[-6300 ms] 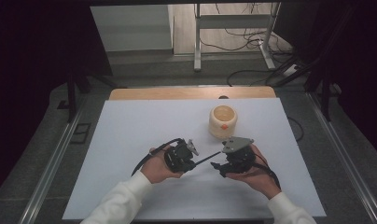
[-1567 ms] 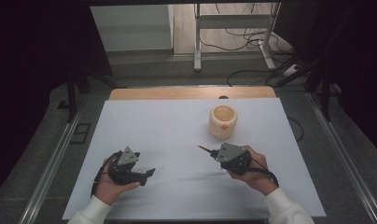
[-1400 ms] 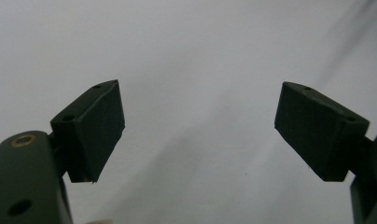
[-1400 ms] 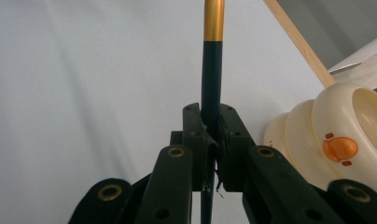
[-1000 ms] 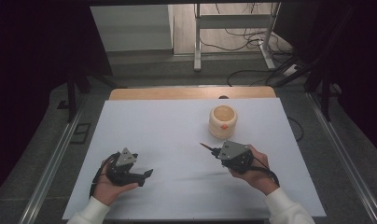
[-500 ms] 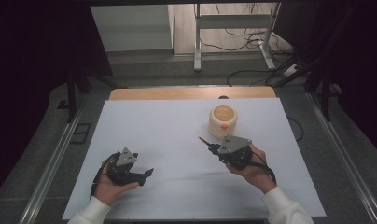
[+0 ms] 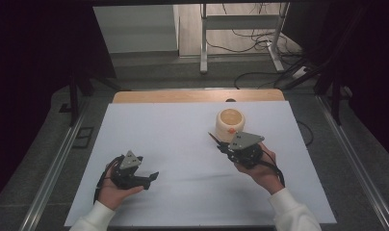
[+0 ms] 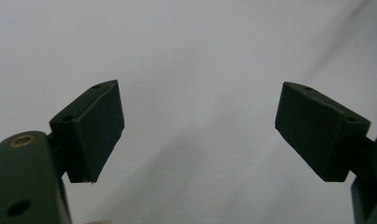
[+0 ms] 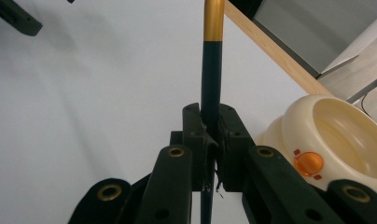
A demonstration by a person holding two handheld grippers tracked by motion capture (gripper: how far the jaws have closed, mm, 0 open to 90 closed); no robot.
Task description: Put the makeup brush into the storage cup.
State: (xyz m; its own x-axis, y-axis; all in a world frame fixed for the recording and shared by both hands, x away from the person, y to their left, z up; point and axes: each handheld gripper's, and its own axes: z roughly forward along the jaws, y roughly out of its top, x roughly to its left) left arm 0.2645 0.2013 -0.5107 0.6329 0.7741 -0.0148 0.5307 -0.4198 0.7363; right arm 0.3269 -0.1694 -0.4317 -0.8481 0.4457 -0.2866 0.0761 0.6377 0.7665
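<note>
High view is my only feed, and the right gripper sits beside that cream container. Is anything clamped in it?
Observer: Yes. In the right gripper view, the right gripper is shut on a thin dark stick with a gold end, which runs out past the jaws.
Operator: What is the cream container?
Observer: A round cream pot, open on top, with an orange button on its side.
Operator: And the left gripper, holding anything?
Observer: No. In the left gripper view the left gripper stands wide open, with just the white table surface between its pads.
</note>
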